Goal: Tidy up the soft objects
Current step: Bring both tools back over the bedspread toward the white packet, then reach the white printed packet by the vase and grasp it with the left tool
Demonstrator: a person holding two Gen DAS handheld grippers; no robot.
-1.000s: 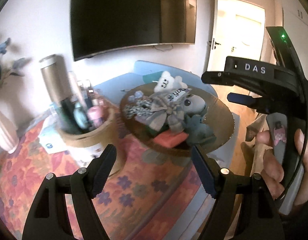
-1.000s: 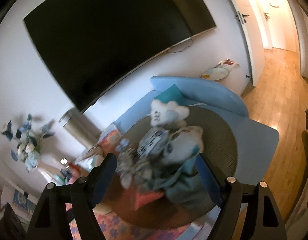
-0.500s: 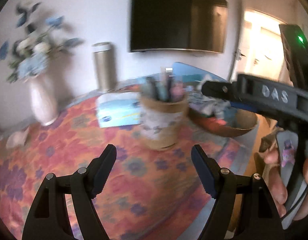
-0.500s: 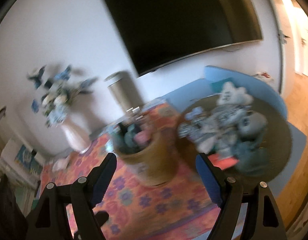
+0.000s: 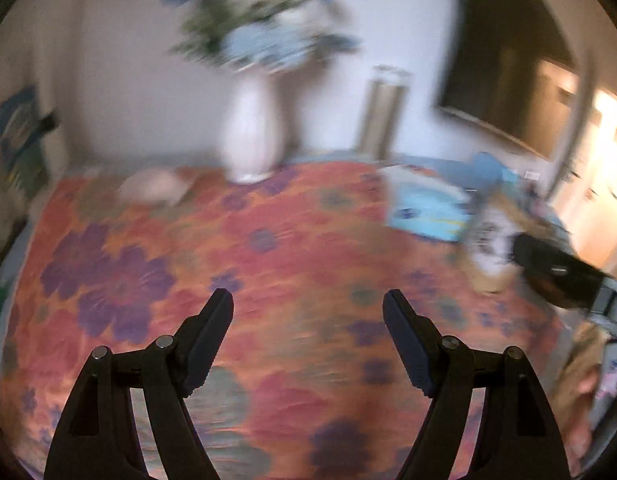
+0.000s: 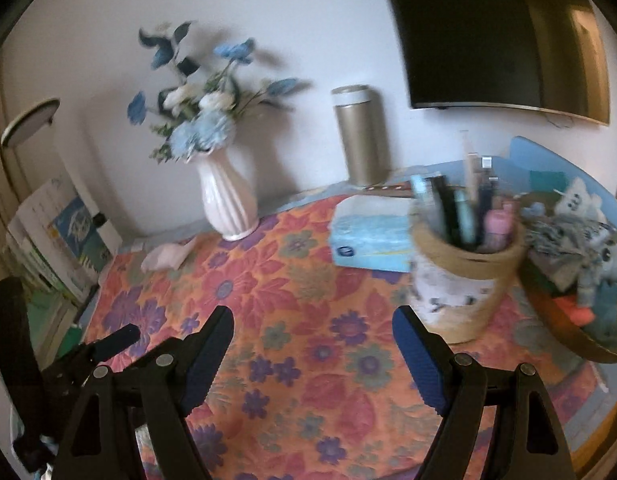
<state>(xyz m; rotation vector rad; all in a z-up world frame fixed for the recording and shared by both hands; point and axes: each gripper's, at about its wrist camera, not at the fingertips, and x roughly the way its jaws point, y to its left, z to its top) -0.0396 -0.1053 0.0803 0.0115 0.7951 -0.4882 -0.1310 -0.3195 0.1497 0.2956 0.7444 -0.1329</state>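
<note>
The left tool (image 5: 307, 312) gapes empty over the floral cloth (image 5: 268, 248), vase (image 5: 250, 140) beyond.

Both wrist cameras looked forward and down over the floral desk (image 5: 292, 240) from just above it, facing the wall. Each view shared the white vase (image 5: 250, 136) and tissue box (image 6: 370, 240).

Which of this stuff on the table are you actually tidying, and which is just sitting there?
For the job: soft toys, basket, left gripper and right gripper, both open and empty.

Just there: vase, tissue box, pen pot, flask, TV.
</note>
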